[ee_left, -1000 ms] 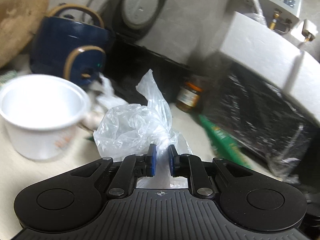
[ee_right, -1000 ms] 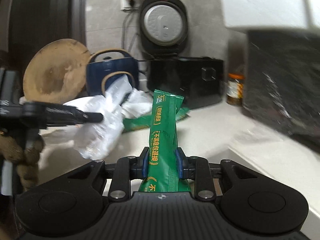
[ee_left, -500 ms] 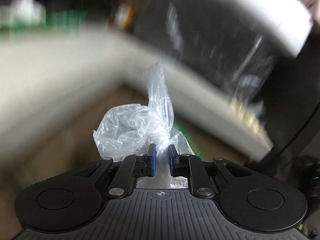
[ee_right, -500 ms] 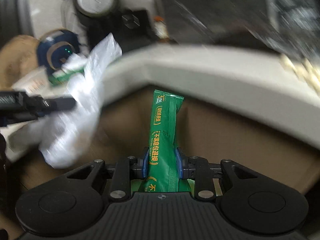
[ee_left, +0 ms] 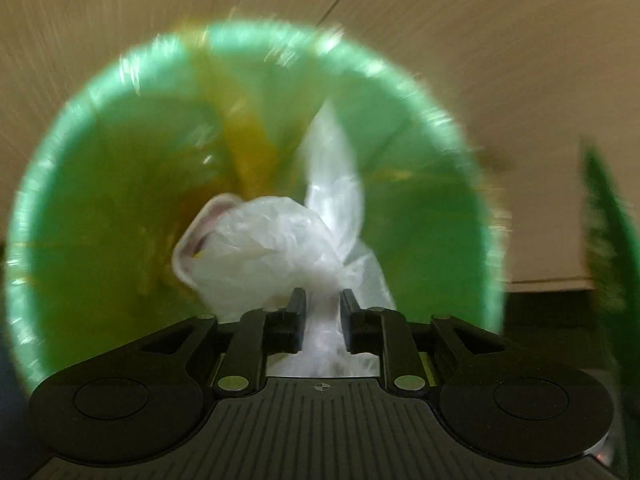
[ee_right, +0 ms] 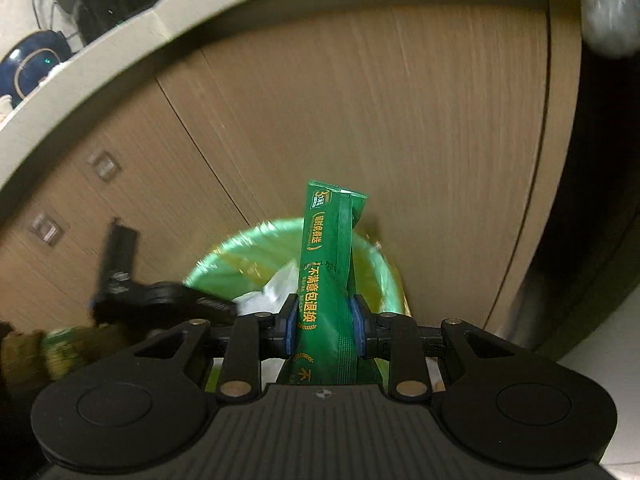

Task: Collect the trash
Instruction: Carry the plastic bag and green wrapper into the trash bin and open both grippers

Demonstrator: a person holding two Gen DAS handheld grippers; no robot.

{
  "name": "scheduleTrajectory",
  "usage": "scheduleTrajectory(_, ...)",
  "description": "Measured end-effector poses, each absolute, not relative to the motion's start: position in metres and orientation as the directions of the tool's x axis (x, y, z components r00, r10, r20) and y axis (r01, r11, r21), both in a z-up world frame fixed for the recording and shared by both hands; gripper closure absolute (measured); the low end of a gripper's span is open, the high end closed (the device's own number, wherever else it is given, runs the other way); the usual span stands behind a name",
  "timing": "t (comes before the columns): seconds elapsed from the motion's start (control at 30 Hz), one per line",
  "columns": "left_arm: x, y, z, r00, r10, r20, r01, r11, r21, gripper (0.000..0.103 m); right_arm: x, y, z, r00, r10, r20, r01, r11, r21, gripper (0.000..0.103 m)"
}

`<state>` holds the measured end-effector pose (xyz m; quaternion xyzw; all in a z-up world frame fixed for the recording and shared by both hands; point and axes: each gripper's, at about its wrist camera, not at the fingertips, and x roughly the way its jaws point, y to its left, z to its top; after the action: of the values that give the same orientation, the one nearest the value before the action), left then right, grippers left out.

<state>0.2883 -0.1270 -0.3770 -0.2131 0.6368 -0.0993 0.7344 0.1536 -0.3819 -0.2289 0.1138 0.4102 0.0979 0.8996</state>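
Note:
My left gripper [ee_left: 322, 300] is shut on a crumpled clear plastic bag [ee_left: 280, 252] and holds it over the mouth of a bin lined with a green bag [ee_left: 100, 152]. My right gripper [ee_right: 325, 312] is shut on a tall green packet [ee_right: 326, 280] with yellow writing, held upright above the near rim of the same green-lined bin [ee_right: 224, 256]. The left gripper [ee_right: 160, 296] shows in the right wrist view, reaching over the bin from the left with the clear bag [ee_right: 272, 292]. The green packet [ee_left: 608, 240] shows blurred at the right edge of the left wrist view.
Brown wooden cabinet doors [ee_right: 380, 120] stand behind the bin, under a pale countertop edge [ee_right: 120, 48]. A blue pot [ee_right: 32, 64] and black appliances [ee_right: 108, 4] sit on the counter. A dark rounded object [ee_right: 600, 200] stands at right.
Both grippers have come down off the counter to the bin on the floor, each still holding its piece. The left gripper now points straight into the bin.

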Motion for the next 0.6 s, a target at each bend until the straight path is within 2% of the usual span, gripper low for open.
scheduleTrajectory(0.2, 0.287, -0.115, -0.383, 0.203, -0.438, -0.876, -0.183, 0.862, -0.474, 0.081, 0.166, -0.378, -0.238, 0.63, 0.243, -0.738, -0.096, 0.967, 0.237, 0.077)
scheduleTrajectory(0.43, 0.245, -0.077, -0.305, 0.369, -0.476, -0.798, -0.091, 0.836, -0.54, 0.081, 0.184, -0.339, -0.243, 0.538, 0.351, -0.766, -0.297, 0.93, 0.216, 0.077)
scheduleTrajectory(0.5, 0.234, -0.067, -0.286, 0.41, -0.471, -0.781, -0.077, 0.836, -0.544, 0.081, 0.198, -0.324, -0.252, 0.467, 0.4, -0.789, -0.348, 0.903, 0.251, 0.077)
scheduleTrajectory(0.6, 0.219, -0.051, -0.268, 0.452, -0.455, -0.767, -0.064, 0.841, -0.537, 0.081, 0.222, -0.296, -0.278, 0.356, 0.385, -0.852, -0.415, 0.882, 0.225, 0.077)
